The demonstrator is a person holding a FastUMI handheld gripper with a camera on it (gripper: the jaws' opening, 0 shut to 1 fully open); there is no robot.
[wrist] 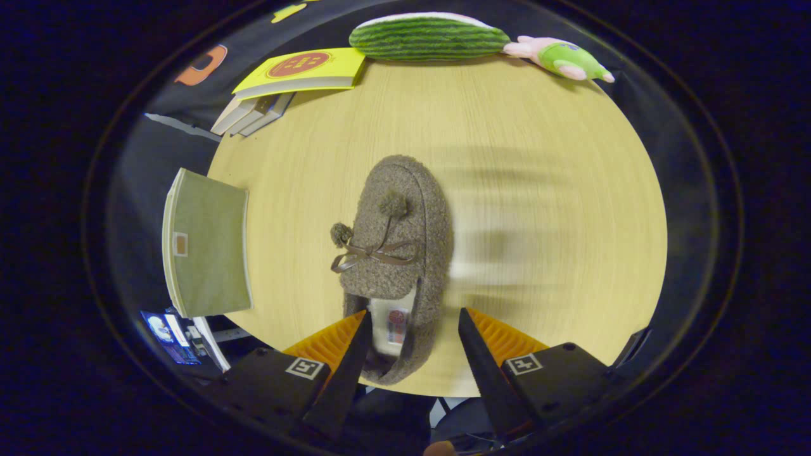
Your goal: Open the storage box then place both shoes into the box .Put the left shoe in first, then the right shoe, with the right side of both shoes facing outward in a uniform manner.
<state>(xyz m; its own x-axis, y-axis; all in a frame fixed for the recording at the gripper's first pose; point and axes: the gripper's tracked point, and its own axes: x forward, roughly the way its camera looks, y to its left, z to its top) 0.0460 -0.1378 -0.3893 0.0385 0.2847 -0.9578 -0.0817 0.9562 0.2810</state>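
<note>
The gripper (412, 339) hangs with fingers spread wide around the heel of the fuzzy brown shoe (396, 253) on the table (538, 158), seemingly not touching it.

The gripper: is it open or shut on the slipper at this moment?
Open. The gripper has its fingers spread apart, with the heel of the brown slipper lying between them; neither finger visibly presses on it.

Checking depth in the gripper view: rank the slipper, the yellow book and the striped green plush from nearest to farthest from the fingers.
1. Slipper: heel between the open fingers.
2. Yellow book: beyond the slipper, far side of the table, leftward.
3. Striped green plush: at the table's far edge, farthest.
</note>
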